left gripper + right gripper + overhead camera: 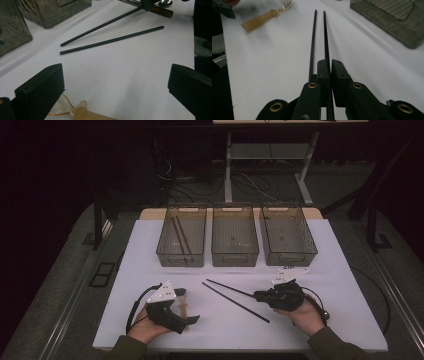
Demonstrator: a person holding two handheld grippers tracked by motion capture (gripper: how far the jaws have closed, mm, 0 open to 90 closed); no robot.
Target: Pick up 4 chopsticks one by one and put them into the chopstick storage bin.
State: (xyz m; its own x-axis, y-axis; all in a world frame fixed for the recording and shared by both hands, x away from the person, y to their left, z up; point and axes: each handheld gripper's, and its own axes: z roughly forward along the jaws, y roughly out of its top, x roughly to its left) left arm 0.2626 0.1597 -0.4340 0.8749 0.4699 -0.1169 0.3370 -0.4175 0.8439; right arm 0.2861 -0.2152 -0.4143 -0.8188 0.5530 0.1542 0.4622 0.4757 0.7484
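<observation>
the left gripper (184,306) rests near the table's front edge with its jaws wide apart, either side of a small tan wooden-handled utensil (183,307) lying on the white table (320,320). further right, the right gripper (259,295) is clamped on one long thin black chopstick (326,42) (its end sits between the pads), while a second black chopstick (235,302) lies just beside it. beyond stand three grey mesh bins (235,259); the left one holds two more dark sticks (180,239).
</observation>
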